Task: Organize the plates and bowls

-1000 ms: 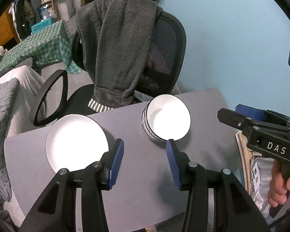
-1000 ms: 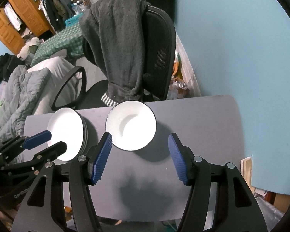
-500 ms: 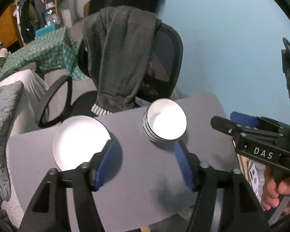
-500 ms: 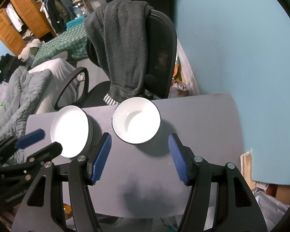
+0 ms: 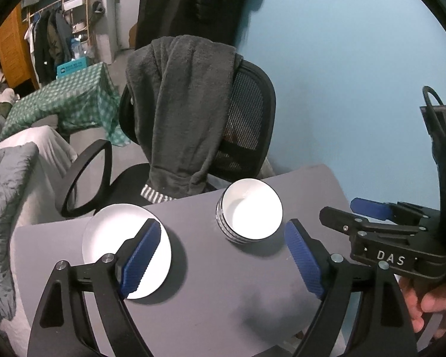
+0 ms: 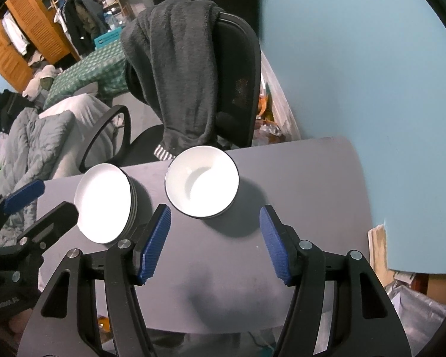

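A stack of white plates (image 5: 110, 238) (image 6: 104, 202) sits on the left of the grey table (image 5: 211, 282) (image 6: 297, 184). A stack of white bowls with dark rims (image 5: 249, 214) (image 6: 202, 181) sits to its right. My left gripper (image 5: 220, 260) is open and empty, held above the table's near side between the two stacks. My right gripper (image 6: 214, 242) is open and empty, just in front of the bowls. It also shows in the left wrist view (image 5: 368, 217) at the right, and the left gripper in the right wrist view (image 6: 35, 205) at the left.
A black office chair (image 5: 246, 125) (image 6: 238, 83) with a grey towel (image 5: 181, 113) (image 6: 175, 68) draped over its back stands behind the table. A blue wall (image 5: 356, 74) lies to the right. Bedding (image 6: 35, 145) and a green checked cloth (image 5: 62, 104) lie at the left.
Both grippers have pulled back and up from the table, so plates and bowls look smaller. My left gripper's jaws have opened wider. The stacks have not moved.
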Tool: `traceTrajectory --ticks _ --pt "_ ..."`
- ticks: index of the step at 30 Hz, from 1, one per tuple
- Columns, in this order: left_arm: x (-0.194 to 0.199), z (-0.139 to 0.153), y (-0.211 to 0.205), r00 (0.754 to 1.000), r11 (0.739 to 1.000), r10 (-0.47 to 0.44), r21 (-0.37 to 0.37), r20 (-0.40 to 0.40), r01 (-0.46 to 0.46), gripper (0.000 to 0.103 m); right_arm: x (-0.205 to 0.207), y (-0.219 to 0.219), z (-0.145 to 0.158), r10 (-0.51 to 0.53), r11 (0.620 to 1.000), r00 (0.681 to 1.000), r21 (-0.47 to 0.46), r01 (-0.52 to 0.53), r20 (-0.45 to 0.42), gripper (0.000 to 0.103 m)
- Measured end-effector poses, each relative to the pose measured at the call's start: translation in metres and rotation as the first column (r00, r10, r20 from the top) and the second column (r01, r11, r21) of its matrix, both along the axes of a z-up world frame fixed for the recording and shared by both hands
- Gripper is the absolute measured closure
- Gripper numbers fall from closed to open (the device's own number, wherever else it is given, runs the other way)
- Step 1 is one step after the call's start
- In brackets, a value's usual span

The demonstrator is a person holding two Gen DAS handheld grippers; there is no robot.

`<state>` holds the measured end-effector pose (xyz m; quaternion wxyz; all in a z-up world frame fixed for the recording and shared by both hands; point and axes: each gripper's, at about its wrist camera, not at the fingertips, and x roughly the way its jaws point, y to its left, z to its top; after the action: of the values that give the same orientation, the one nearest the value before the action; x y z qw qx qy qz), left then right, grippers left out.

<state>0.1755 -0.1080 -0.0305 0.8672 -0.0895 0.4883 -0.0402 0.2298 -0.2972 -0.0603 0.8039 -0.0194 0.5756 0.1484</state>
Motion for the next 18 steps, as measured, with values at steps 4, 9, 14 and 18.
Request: traceTrajectory --ticks 4,9,14,18 --pt "0.009 -0.003 -0.008 1.000 1.000 0.011 -0.004 0.004 -0.011 0.016 0.006 -0.005 -0.002 0.012 1.000 1.000 -0.014 -0.012 0.005 0.037" --pt "0.020 -0.007 -0.016 1.000 1.000 0.016 0.005 0.004 -0.016 0.016 0.019 -0.015 -0.009 0.030 0.999 1.000 -0.041 -0.030 0.008 0.036" --pt "0.041 -0.023 -0.023 0.999 1.000 0.005 0.027 -0.049 -0.004 0.016 0.037 -0.022 -0.025 0.054 0.997 0.998 -0.052 -0.055 -0.020 0.036" --pt "0.056 -0.044 -0.025 0.993 0.998 0.020 0.061 -0.113 -0.013 0.016 0.054 -0.023 -0.042 0.088 0.995 0.995 -0.048 -0.090 -0.049 0.036"
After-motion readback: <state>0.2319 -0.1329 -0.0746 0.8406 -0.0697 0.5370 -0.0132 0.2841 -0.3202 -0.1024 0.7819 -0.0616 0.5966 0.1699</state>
